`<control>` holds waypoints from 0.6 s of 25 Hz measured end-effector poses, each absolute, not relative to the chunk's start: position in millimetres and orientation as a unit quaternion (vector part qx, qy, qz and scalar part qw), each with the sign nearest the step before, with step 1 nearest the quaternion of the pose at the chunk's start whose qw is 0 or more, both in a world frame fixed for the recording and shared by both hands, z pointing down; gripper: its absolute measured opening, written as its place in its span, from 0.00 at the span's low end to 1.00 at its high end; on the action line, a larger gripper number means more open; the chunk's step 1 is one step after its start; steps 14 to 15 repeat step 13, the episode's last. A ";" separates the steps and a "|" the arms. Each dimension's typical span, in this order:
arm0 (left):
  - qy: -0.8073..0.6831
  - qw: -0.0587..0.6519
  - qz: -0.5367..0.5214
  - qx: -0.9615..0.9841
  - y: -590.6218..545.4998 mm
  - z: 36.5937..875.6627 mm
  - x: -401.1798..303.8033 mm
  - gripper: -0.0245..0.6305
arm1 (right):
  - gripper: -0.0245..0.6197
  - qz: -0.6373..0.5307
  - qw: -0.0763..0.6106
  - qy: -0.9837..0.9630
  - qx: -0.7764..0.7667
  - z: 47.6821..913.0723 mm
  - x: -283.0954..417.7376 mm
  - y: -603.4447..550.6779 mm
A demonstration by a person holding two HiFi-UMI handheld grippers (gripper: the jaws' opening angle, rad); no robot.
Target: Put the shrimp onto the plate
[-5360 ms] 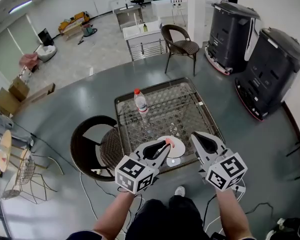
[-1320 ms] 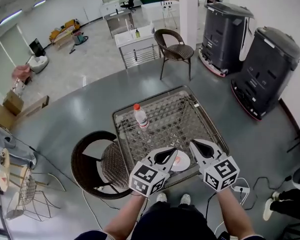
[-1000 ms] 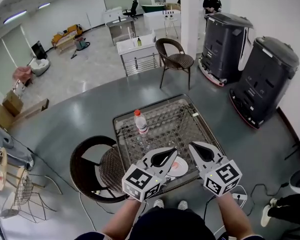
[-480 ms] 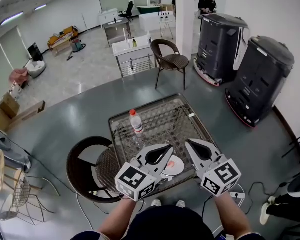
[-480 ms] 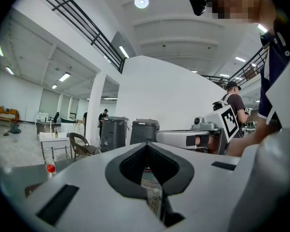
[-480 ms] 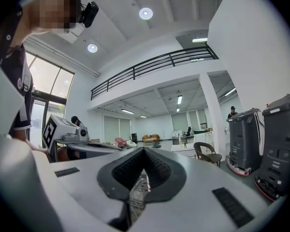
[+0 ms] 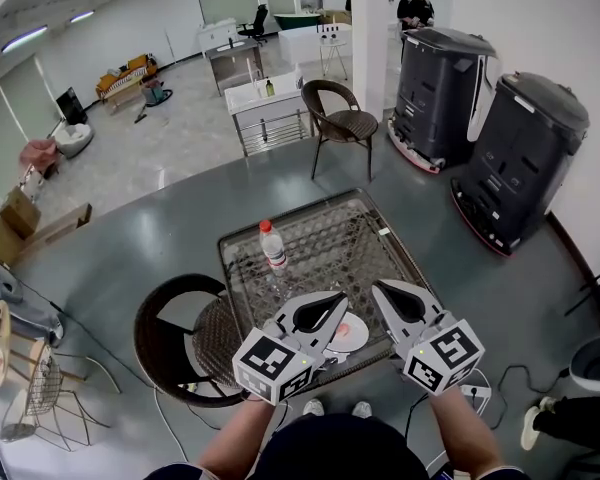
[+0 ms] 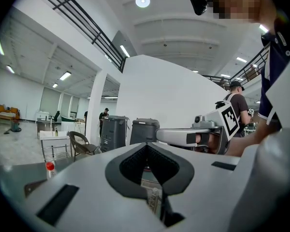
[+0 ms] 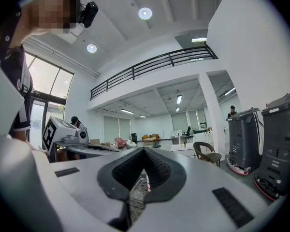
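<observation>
A small orange shrimp lies on the white plate at the near edge of the glass-topped table. Both grippers are held up close to the body, above the plate and apart from it. In the head view my left gripper is shut and holds nothing, its tip over the plate's left side. My right gripper is shut and empty too, just right of the plate. In the left gripper view the left gripper shows closed tips, and in the right gripper view the right gripper does as well.
A plastic bottle with a red cap stands at the table's far left. A dark wicker chair sits left of the table, another chair beyond it. Two large black machines stand at the right.
About five seconds ago the shrimp was at the left gripper's tip; now it lies on the plate. Over the last second both grippers stay raised and shut, barely moving.
</observation>
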State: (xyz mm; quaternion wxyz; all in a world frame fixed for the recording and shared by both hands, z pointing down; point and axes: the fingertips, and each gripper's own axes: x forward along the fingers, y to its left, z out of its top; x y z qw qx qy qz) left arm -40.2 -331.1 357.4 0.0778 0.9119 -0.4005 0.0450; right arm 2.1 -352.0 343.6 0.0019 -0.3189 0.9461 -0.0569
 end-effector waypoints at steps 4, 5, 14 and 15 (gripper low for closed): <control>-0.401 0.081 0.046 0.911 -330.3 357.9 -41.6 0.05 | 0.05 -0.058 0.000 0.946 -0.320 343.7 2.0 -352.4; -0.401 0.081 0.046 0.911 -330.4 358.0 -41.6 0.05 | 0.05 -0.058 0.001 0.946 -0.319 343.2 1.8 -352.5; -0.395 0.083 0.041 0.914 -328.8 352.7 -40.1 0.05 | 0.05 -0.056 0.002 0.948 -0.313 340.1 -3.6 -349.5; -0.395 0.083 0.041 0.914 -328.8 352.7 -40.1 0.05 | 0.05 -0.056 0.002 0.948 -0.313 340.1 -3.6 -349.5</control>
